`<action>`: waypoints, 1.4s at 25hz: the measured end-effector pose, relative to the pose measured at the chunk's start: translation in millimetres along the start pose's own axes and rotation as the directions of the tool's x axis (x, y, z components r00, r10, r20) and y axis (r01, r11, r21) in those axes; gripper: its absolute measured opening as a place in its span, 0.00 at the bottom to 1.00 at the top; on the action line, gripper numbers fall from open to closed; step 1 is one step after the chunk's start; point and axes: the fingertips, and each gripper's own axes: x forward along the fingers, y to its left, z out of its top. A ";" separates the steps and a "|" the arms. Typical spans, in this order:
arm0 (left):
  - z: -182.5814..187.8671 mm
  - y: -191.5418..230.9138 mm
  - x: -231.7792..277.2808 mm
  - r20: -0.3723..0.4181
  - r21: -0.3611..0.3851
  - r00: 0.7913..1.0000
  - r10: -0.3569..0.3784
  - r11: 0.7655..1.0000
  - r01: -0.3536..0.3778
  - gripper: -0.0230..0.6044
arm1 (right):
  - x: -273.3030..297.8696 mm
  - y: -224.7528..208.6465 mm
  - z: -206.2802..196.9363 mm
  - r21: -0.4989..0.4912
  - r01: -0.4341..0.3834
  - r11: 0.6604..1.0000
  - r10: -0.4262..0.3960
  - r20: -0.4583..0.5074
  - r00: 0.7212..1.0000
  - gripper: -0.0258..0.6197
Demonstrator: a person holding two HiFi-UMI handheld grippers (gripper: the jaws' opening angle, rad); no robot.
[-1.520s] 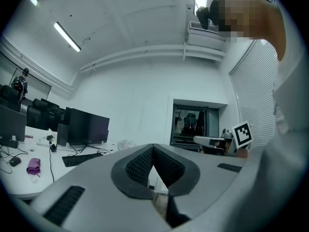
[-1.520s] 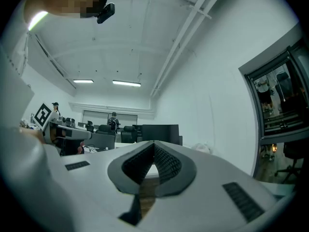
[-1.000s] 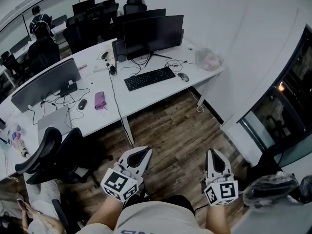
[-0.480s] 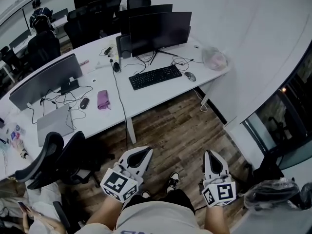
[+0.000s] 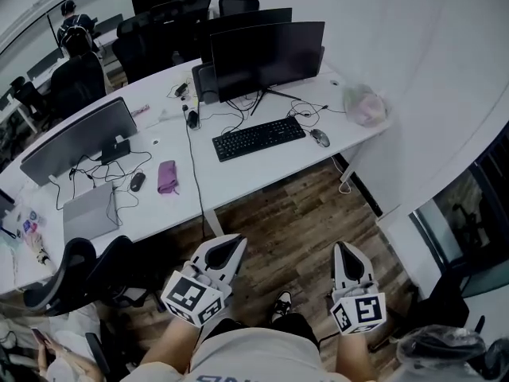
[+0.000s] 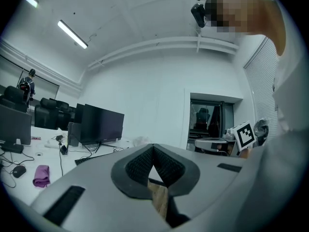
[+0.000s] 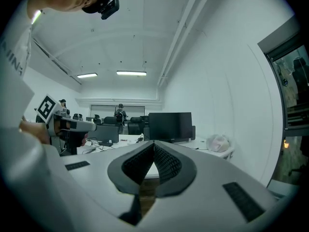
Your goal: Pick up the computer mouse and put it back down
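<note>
Closer to the desk than a second ago: keyboard and computer mouse lower and further right in head view. Shoe now showing at the bottom, between the two tools.

Nearest, at the bottom of head view: left gripper and right gripper, held out side by side over wooden floor, well apart from each other, pointing roughly level toward the desk. In left gripper view: jaws closed tip to tip, gripping nothing, just a small gap behind the tips with floor visible through it. In right gripper view: same, jaws fully together, empty. Left of the left gripper: black office chair.

Further out, on the white desk: computer mouse just right of the keyboard, close but not touching it, well apart from both grippers. Behind the keyboard: dark monitor with cables around its stand. At the desk's right end: what looks like a crumpled plastic bag, too blurred to be sure. To the left on the desk: pink pouch, second mouse, laptop, second monitor.

Farthest: further chairs and a person standing at the back.
</note>
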 end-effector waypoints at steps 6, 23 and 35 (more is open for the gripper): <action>10.9 -5.6 64.3 0.006 -0.006 1.000 0.022 1.000 -0.022 0.04 | 24.5 -67.2 5.0 0.014 -0.011 1.000 0.011 -0.002 1.000 0.07; 10.7 -36.1 201.9 -0.019 0.012 1.000 0.020 1.000 -0.020 0.04 | 60.7 -206.4 -6.1 0.071 0.001 0.998 -0.002 0.008 1.000 0.07; 13.3 -4.2 257.1 0.003 0.007 1.000 -0.009 1.000 0.009 0.04 | 112.9 -234.9 -9.6 0.043 0.026 0.999 -0.026 -0.010 1.000 0.07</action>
